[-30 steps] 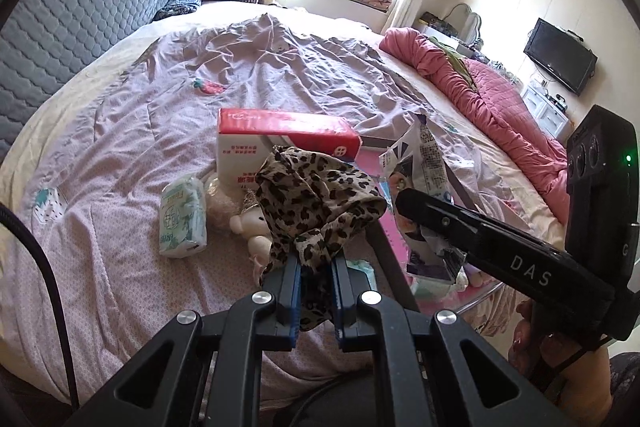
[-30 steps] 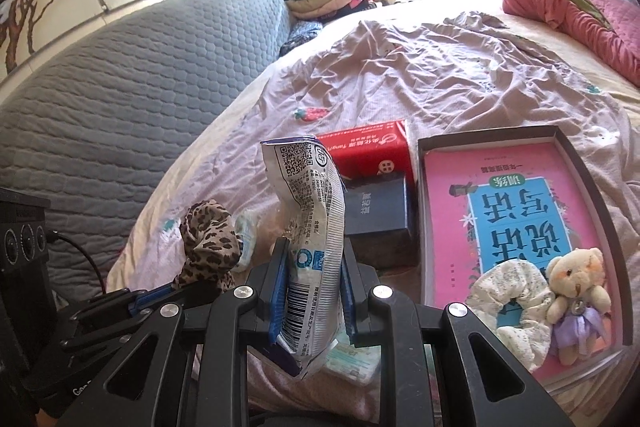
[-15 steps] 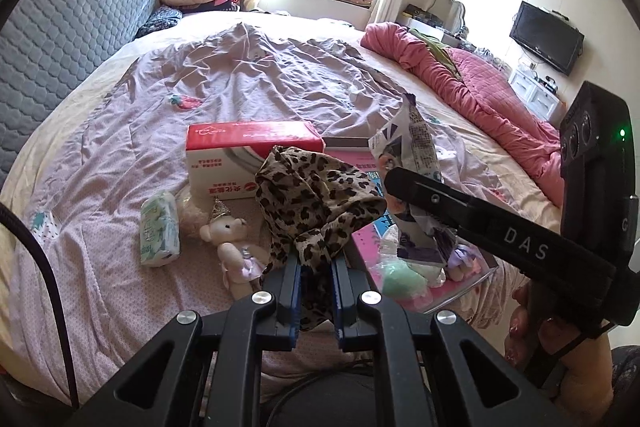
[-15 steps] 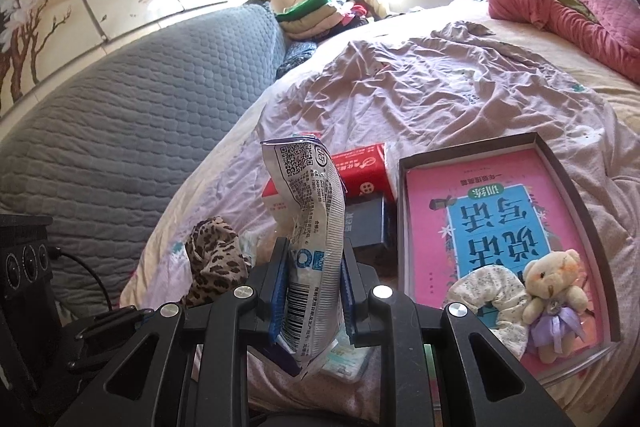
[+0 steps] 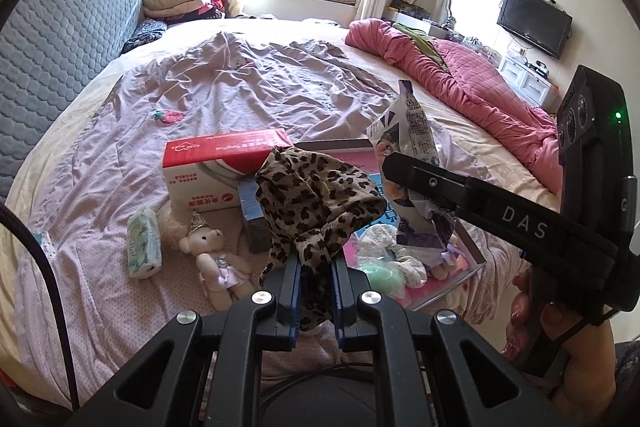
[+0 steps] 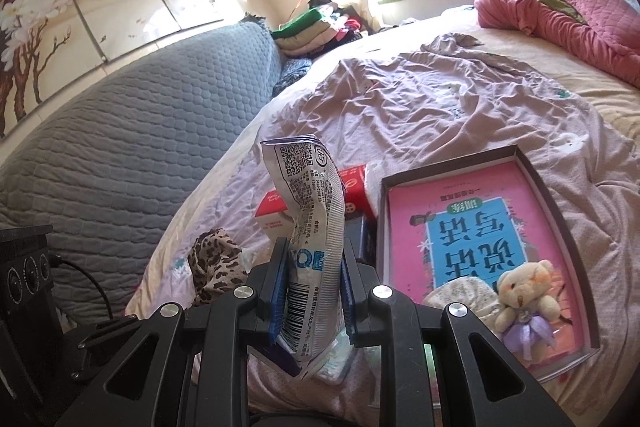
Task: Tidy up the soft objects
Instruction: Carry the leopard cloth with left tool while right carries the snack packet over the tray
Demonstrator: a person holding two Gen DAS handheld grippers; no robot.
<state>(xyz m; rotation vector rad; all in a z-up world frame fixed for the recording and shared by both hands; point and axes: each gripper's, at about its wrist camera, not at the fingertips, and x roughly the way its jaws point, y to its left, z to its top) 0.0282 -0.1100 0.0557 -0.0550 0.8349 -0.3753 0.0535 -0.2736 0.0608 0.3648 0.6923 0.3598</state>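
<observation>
My left gripper [image 5: 314, 267] is shut on a leopard-print cloth scrunchie [image 5: 316, 203], held up above the near edge of the bed. My right gripper [image 6: 314, 267] is shut on a crinkled white snack bag [image 6: 316, 223] that stands upright between its pads. In the left wrist view the right gripper's finger [image 5: 440, 183] crosses from the right with the bag [image 5: 408, 143] in it. A shallow tray [image 6: 448, 167] with a pink book holds a cream teddy bear [image 6: 524, 291] and a floral scrunchie [image 6: 460, 295]. A second small bear [image 5: 212, 251] lies on the sheet.
A red and white tissue box [image 5: 216, 167], a dark box [image 5: 252, 215], a small tissue pack [image 5: 142, 243] and a green fluffy scrunchie [image 5: 380, 275] lie near the bed's front edge. A pink quilt [image 5: 460, 83] lies along the right. A grey padded headboard [image 6: 140, 131] stands left.
Both grippers have drawn back and risen from the bed, each keeping its hold. The boxes, tray and toys now sit farther away and lower in both views.
</observation>
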